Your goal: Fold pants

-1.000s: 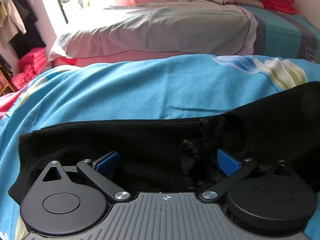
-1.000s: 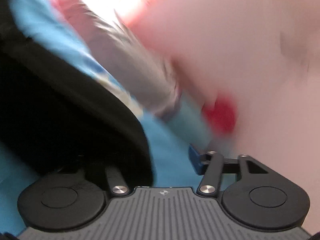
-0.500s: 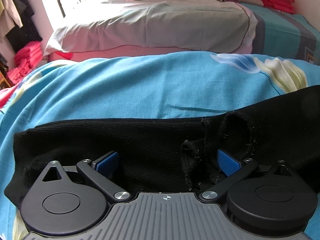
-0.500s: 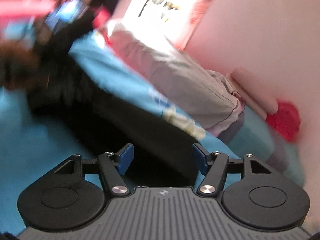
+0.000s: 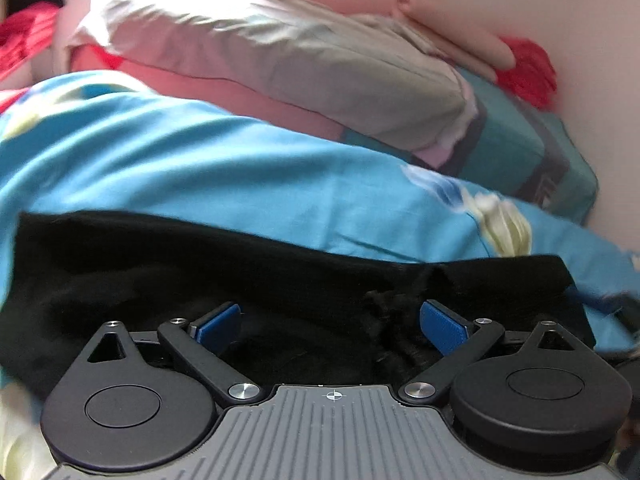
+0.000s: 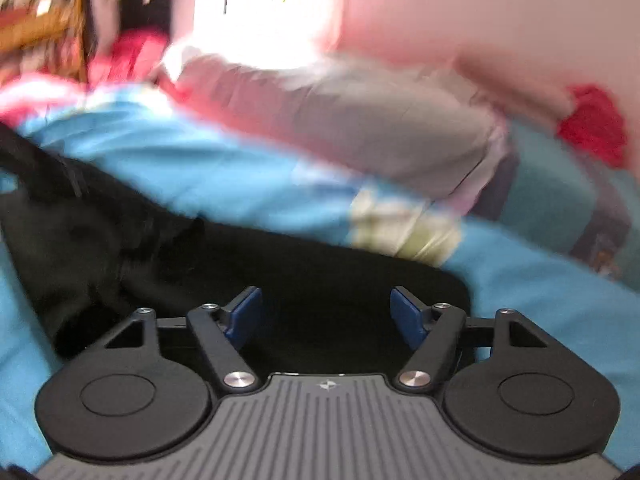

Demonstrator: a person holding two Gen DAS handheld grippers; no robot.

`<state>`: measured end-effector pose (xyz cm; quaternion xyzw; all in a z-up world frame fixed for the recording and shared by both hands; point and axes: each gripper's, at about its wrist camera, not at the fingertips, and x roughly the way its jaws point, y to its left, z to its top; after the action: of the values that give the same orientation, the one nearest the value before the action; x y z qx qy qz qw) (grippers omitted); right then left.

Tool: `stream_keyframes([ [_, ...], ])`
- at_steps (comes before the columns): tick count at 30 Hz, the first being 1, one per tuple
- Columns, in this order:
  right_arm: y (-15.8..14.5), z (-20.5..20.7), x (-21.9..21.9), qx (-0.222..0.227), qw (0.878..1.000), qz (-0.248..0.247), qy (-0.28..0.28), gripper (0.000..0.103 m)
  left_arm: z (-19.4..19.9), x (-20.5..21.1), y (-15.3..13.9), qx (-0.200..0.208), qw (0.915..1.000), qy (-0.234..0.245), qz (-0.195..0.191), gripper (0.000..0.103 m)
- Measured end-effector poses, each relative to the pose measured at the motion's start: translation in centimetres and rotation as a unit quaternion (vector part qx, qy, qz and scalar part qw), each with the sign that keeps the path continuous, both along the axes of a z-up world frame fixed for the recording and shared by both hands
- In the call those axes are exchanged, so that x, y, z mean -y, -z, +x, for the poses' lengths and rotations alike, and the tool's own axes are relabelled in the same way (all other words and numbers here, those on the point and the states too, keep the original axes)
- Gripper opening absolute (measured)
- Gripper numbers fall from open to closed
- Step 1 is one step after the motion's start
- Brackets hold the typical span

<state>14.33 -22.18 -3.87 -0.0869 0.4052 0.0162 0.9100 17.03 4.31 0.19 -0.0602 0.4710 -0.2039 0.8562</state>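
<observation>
Black pants [image 5: 160, 264] lie in a long band across the blue bed sheet [image 5: 200, 168], with a bunched fold [image 5: 400, 304] near the middle. My left gripper [image 5: 330, 322] is open low over the pants, its blue pads either side of the cloth. In the right wrist view the pants [image 6: 280, 264] stretch from the left edge to a rounded end at the right. My right gripper [image 6: 326, 314] is open just above that end, with nothing between the pads.
A grey pillow [image 5: 300, 64] lies at the back of the bed on a pink edge, with a teal blanket [image 5: 532, 148] and red cloth [image 5: 528, 72] at the far right. The pink wall [image 6: 480, 12] rises behind. Red clothes [image 6: 136, 52] lie at the left.
My right gripper has let go of the pants, swung round and come down over their right end. My left gripper view has tilted and shifted slightly right; its jaws stay open.
</observation>
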Motion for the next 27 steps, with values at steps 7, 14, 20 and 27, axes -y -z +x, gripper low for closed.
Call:
stream_keyframes([
  [7,-1.6,-0.4,-6.5,0.085,0.995,-0.04,-0.027,0.079,-3.8,-9.7,-0.7,-0.002,0.9893,-0.142,0.036,0.103],
  [14,-0.5,0.1,-22.8,0.102,0.969,-0.041,-0.221,0.087,-8.4,-19.3,-0.7,-0.022,0.9538,-0.288,0.083,0.103],
  [20,2.9,1.1,-34.4,0.088,0.944,-0.108,-0.298,0.088,-12.5,-23.8,-0.7,-0.029,0.9365,-0.337,0.093,0.103],
  [27,2.5,4.8,-34.4,0.046,0.959,-0.039,-0.277,0.016,-13.7,-23.1,-0.4,-0.033,0.9436,-0.319,0.082,0.103],
])
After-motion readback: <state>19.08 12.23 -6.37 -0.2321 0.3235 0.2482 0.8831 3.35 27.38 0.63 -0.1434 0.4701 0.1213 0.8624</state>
